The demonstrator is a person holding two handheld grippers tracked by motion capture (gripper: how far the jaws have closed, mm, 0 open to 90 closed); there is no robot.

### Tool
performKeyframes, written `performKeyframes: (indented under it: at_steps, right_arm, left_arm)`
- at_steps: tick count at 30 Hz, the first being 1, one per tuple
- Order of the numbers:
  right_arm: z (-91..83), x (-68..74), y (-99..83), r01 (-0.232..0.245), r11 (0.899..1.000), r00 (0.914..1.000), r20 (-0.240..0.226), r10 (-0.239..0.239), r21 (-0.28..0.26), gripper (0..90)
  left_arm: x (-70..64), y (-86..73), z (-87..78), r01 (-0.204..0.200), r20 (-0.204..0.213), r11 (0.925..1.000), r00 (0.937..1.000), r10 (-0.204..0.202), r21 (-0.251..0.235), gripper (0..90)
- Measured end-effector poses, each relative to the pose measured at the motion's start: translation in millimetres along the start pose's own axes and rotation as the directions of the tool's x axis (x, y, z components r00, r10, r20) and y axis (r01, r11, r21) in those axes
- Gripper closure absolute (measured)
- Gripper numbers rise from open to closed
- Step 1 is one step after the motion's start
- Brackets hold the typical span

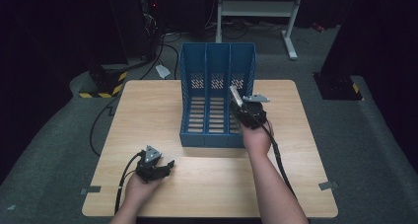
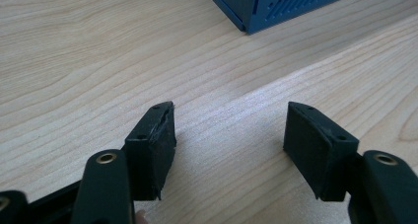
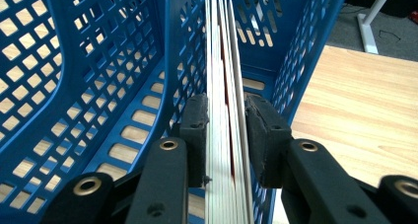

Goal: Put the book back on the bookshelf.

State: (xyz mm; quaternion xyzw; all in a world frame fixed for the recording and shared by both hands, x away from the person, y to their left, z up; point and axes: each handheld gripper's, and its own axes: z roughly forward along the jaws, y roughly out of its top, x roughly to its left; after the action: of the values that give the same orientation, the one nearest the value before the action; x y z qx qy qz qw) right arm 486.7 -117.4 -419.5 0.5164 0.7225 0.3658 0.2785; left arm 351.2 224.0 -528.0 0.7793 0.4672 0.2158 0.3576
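The right gripper (image 3: 226,130) clamps a thin white booklet (image 3: 224,61) edge-on, poised over the blue slotted plastic file rack's (image 1: 217,98) rightmost bay, not yet lowered in; the left gripper (image 2: 229,135) rests wide-jawed on the pale wooden table (image 2: 88,61).

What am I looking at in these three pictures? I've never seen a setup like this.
A person sits at a wooden table and holds a hand tool with two black jaws in each hand. The wide picture looks down from above. The other two come from cameras riding on the tools.

On the table stands a blue file rack with three compartments. The right gripper is clamped on a thin book, seen edge on, at the rack's right-hand compartment. The left gripper rests near the table's front edge with its jaws apart, holding nothing.
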Motion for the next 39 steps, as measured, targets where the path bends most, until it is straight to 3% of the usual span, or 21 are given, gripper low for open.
performKeyframes:
  at_steps: [3, 10, 18, 23, 39]
  right_arm:
    - [3.4, 0.3, 5.4, 0.02, 1.0, 0.9998, 0.007, -0.02, 0.017, 72.4]
    - [7.3, 1.0, 10.0, 0.007, 0.999, 0.9999, 0.015, -0.008, 0.035, 74.8]
    - [9.8, 2.6, 10.3, 0.0, 0.999, 0.9998, 0.017, 0.0, 0.037, 74.2]
    - [10.4, 2.9, 10.0, 0.024, 0.999, 0.9993, 0.026, -0.025, 0.031, 76.4]
    - [3.2, 2.0, 0.1, -0.055, 0.998, 0.9909, 0.121, 0.058, -0.031, 76.3]
  left_arm:
    - [0.0, 0.0, 0.0, 0.0, 0.0, 1.0, 1.0, 0.0, 0.0, 36.7]
    - [0.4, 0.1, -0.3, -0.004, 0.002, 1.0, 1.0, 0.004, 0.004, 36.8]
    - [0.3, 0.0, -0.2, -0.004, 0.001, 1.0, 1.0, 0.004, 0.003, 36.9]
    - [0.3, 0.0, -0.3, -0.004, 0.001, 1.0, 1.0, 0.004, 0.003, 36.9]
    - [0.3, 0.0, -0.4, -0.005, 0.002, 1.0, 1.0, 0.005, 0.003, 37.2]
